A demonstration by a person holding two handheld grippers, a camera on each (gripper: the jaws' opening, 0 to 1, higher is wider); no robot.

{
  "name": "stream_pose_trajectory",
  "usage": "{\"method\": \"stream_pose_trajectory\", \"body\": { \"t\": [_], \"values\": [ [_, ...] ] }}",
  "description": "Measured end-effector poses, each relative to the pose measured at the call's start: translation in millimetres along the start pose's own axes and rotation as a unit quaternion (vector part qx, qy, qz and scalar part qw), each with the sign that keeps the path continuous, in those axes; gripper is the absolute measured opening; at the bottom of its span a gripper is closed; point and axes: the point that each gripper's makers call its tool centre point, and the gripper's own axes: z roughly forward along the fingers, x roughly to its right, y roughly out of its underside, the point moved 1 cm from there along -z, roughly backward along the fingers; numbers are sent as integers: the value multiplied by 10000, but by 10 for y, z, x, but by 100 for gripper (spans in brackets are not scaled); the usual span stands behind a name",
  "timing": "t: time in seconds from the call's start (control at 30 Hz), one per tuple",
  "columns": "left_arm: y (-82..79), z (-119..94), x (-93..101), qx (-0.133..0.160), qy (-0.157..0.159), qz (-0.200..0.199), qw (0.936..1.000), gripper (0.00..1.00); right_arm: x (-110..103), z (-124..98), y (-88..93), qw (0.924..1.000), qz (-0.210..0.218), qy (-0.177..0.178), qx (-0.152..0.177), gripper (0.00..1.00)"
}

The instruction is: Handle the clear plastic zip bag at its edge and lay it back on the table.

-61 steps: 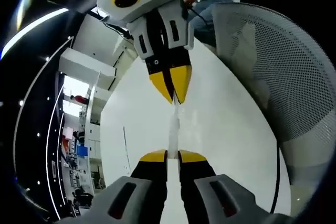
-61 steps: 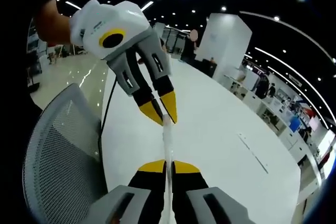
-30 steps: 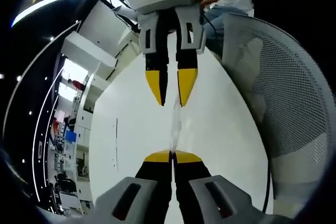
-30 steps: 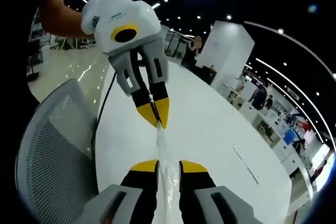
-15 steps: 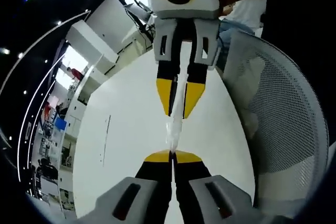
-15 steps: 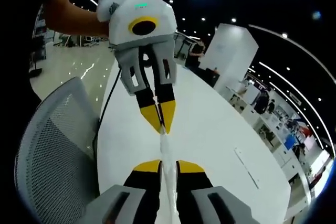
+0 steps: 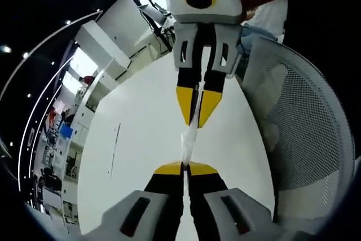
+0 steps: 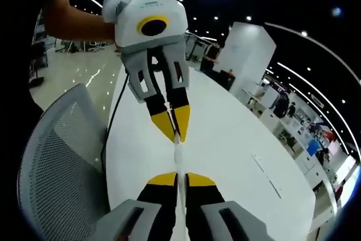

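The clear plastic zip bag (image 7: 188, 139) shows edge-on as a thin glossy strip stretched between the two grippers above the white table (image 7: 135, 139). My left gripper (image 7: 184, 167) is shut on its near edge at the bottom of the left gripper view. My right gripper (image 7: 195, 122) comes down from the top, its yellow fingertips closed on the far edge. In the right gripper view the bag (image 8: 177, 155) runs from my right gripper (image 8: 180, 179), shut on it, up to my left gripper (image 8: 176, 135). The two grippers face each other, close together.
A grey mesh chair back (image 7: 304, 139) stands right beside the table (image 8: 225, 139) and shows as the same chair (image 8: 56, 156) at the left. A black cable (image 8: 110, 122) runs along the table's edge. A person's forearm (image 8: 73, 21) holds the left gripper. Office furniture lies far behind.
My right gripper's jaws stood apart around the bag a second ago and have closed on it again. The two grippers have come closer together; my left gripper stayed shut on the bag.
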Motion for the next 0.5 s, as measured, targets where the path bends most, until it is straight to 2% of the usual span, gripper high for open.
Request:
{"method": "stream_pose_trajectory", "body": {
  "t": [0.1,0.5],
  "values": [
    [0,-3,-32,-12,-117,183,9998,0,0,1,-16,10000,70,3,47,0],
    [-27,-14,-45,79,-170,411,9990,5,-3,-8,11,9998,160,-87,24,0]
  ]
}}
